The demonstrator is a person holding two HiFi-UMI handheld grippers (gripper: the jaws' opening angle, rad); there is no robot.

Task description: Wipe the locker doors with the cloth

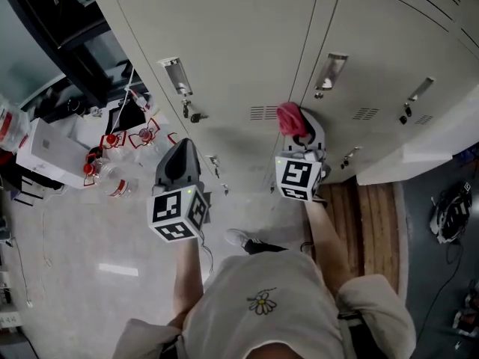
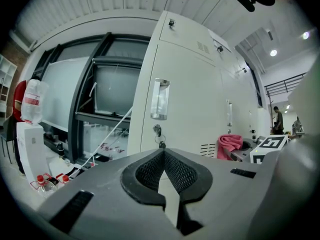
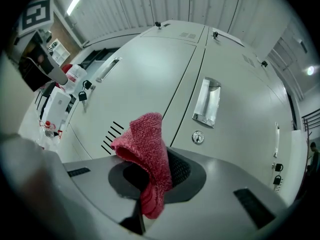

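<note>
Pink cloth (image 3: 143, 145) clamped in right claw (image 3: 151, 178), tuft poking forward; left claw (image 2: 163, 155) clenched, empty, alongside; locker doors (image 3: 150, 69) dead ahead of cloth, contact unclear, so right arm is nearer

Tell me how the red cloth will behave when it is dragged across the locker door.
Probably floppy: the cloth folds over and droops where the fingers pinch it. Likely light, since a small pinch holds it up. Its looped pile looks grippy, so it should drag rather than slide on the smooth door.
</note>
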